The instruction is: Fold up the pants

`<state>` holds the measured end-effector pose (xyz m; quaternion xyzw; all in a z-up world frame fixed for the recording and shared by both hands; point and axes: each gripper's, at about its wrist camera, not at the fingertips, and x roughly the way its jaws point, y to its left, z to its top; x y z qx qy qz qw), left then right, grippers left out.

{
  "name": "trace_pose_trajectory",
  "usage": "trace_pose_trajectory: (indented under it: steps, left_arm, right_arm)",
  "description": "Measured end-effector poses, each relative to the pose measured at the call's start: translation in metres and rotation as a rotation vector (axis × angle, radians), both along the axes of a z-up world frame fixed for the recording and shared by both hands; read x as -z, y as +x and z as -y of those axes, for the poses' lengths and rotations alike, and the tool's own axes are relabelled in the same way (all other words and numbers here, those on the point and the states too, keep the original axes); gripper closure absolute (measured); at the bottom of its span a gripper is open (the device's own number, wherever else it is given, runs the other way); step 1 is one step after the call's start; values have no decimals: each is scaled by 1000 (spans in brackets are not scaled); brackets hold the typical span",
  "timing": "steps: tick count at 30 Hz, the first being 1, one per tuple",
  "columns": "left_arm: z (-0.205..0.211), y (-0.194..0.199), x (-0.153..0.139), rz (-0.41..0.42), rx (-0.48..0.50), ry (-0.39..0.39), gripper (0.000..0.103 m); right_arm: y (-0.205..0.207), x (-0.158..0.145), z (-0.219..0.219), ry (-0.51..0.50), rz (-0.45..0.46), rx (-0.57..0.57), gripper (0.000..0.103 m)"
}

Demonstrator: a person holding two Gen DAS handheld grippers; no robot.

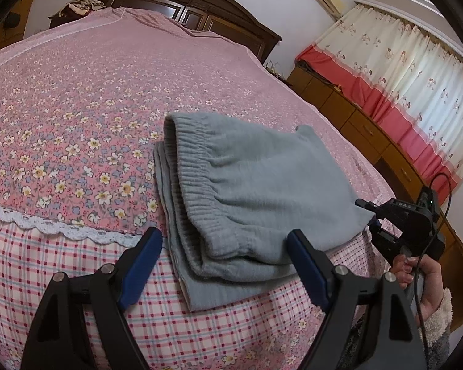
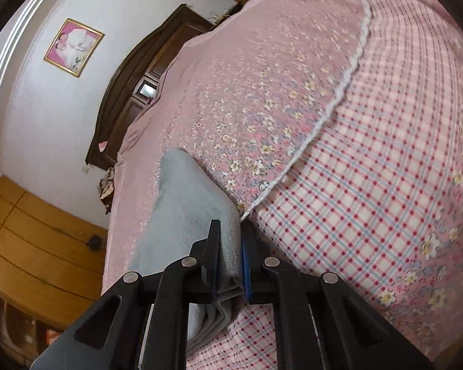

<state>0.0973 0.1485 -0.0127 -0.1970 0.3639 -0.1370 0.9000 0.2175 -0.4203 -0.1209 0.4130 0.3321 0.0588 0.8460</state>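
Grey pants (image 1: 231,191) lie folded in layers on the pink floral bedspread (image 1: 77,98), elastic waistband facing left and near. My left gripper (image 1: 225,240) is open, its blue-padded fingers on either side of the near waistband corner, holding nothing. My right gripper (image 2: 230,240) is shut on a folded edge of the grey pants (image 2: 182,209). It also shows in the left wrist view (image 1: 398,215) at the right edge of the pants, held by a hand.
A dark wooden headboard (image 1: 194,9) stands at the far end. Wooden drawers (image 1: 361,129) and curtains (image 1: 401,71) run along the right side of the bed. Crumpled clothes (image 1: 80,6) lie at the far left. The bedspread's checked border (image 1: 200,323) hangs at the near edge.
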Motion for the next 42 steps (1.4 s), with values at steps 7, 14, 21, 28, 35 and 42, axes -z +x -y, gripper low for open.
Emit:
trace_pose_trajectory:
  steps: [7,14,21,28,35,42]
  left_arm:
    - [-6,0,-2,-1,-1,-12,17]
    - [-18,-2,-2,-7,0,-41,17]
    - [-37,-11,-10,15,-25,-20,17]
    - [-65,-28,-17,63,-58,-57,17]
    - [-83,-37,-21,89,-64,-81,17]
    - [-89,-44,-29,109,-81,-80,17]
  right_arm:
    - [14,-16,-7,-42,8,-26,91]
    - [21,-51,-29,-139,14,-30,90]
    - [29,-77,-56,-272,18,-34,90]
    - [24,-91,-80,-417,15,-56,90]
    - [23,-119,-105,-494,68,-97,91]
    - [16,-163,-174,-687,248,-190,91]
